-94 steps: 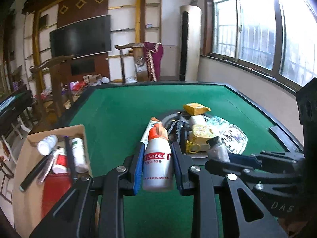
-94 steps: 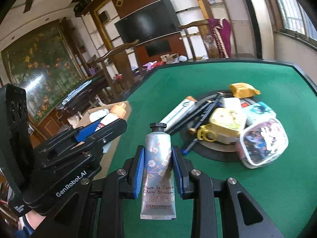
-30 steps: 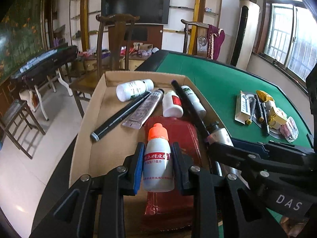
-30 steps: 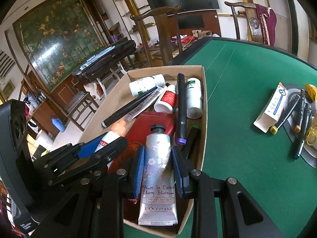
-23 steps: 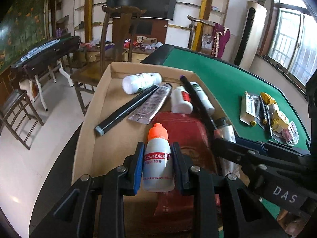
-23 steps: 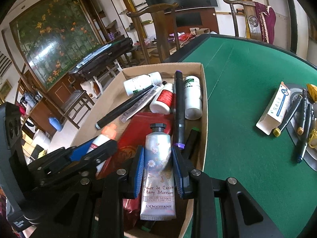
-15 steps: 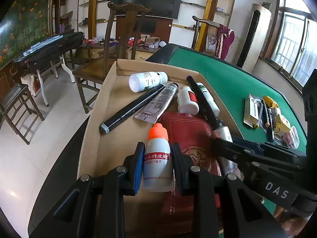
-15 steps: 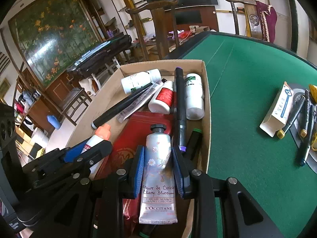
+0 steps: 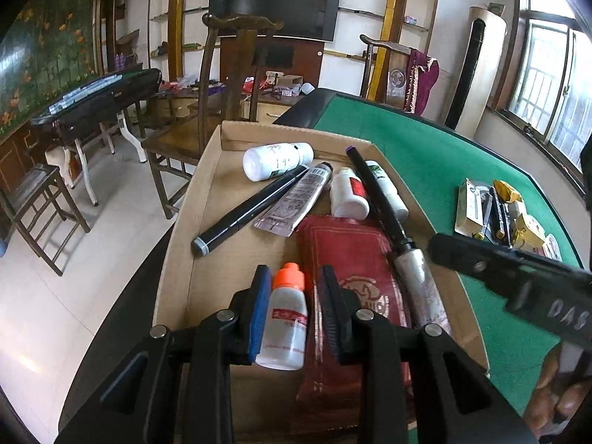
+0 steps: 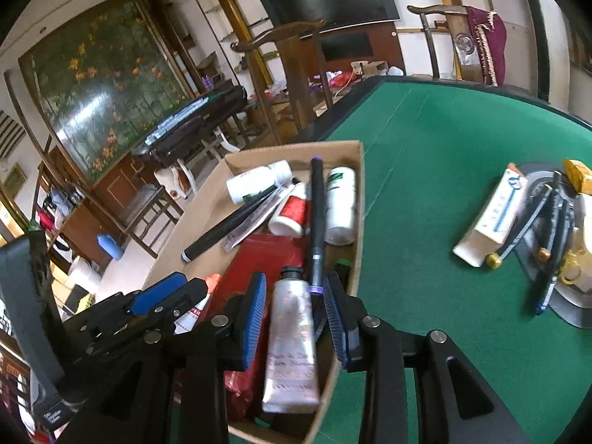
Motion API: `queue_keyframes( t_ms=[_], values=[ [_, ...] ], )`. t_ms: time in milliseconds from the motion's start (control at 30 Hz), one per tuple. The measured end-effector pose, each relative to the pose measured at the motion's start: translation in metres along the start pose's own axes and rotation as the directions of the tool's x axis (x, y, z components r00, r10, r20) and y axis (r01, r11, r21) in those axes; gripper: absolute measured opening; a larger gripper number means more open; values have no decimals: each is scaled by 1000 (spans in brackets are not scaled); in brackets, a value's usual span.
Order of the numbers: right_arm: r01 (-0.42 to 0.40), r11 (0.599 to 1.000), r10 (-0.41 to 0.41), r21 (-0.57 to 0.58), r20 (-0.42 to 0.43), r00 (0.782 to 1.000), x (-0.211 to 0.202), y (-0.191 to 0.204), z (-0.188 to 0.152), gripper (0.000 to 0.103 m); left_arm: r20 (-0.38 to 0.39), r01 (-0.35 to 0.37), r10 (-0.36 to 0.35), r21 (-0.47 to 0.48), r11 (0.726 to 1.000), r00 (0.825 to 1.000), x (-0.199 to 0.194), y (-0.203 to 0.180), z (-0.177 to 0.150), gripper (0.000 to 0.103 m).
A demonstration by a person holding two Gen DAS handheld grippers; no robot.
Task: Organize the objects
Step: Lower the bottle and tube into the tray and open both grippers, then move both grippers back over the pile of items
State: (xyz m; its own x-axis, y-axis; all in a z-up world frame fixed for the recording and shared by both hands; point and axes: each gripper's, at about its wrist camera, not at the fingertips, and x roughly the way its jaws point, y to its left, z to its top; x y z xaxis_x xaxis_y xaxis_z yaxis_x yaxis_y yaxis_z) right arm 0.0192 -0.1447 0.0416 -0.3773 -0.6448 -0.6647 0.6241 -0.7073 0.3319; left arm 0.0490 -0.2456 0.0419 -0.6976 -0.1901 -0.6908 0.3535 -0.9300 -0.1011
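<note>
Left wrist view: your left gripper [image 9: 293,309] is clamped on a small white plastic bottle with an orange cap [image 9: 285,323], held upright over the near end of the open cardboard box [image 9: 177,244]. The box sits at the edge of the green felt table [image 9: 436,170]. In it lie a flat dark red pouch [image 9: 351,270], a long black marker [image 9: 251,209], a crimped silver tube [image 9: 296,199], a white bottle with a red label [image 9: 347,194] and a white screw-cap bottle [image 9: 275,159]. Your right gripper's black arm crosses at the right.

Right wrist view: your right gripper [image 10: 294,318] is opening; its blue pads stand apart from the silver floral hand-cream tube [image 10: 292,336], which lies between them, its tail over the box's near wall. It lies just beside a second black marker with a purple band [image 10: 316,222]. Out on the felt lie a white carton [image 10: 492,218] and several pens [image 10: 551,229].
</note>
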Motion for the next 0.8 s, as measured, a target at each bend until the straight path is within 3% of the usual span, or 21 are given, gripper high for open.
queue_keyframes(
  t_ms=[267, 433, 533, 633, 800],
  values=[
    [-3, 998, 2, 59, 10, 1000, -34, -47, -5, 38, -8, -11, 11, 33, 999, 1000, -1, -22, 3, 28],
    [40, 994, -46, 106, 55, 997, -71, -96, -7, 44, 4, -3, 2, 70, 998, 1000, -6, -44, 6, 31],
    [103, 984, -119, 146, 104, 987, -101, -139, 0, 43, 21, 35, -37, 104, 994, 999, -16, -65, 10, 35],
    [196, 946, -234, 258, 128, 964, -132, -210, 6, 44, 28, 78, -84, 160, 984, 996, -24, -91, 13, 38],
    [319, 854, -370, 411, 48, 928, -144, -315, 1, 45, 14, 130, -137, 242, 962, 990, -26, -136, 12, 40]
  ],
)
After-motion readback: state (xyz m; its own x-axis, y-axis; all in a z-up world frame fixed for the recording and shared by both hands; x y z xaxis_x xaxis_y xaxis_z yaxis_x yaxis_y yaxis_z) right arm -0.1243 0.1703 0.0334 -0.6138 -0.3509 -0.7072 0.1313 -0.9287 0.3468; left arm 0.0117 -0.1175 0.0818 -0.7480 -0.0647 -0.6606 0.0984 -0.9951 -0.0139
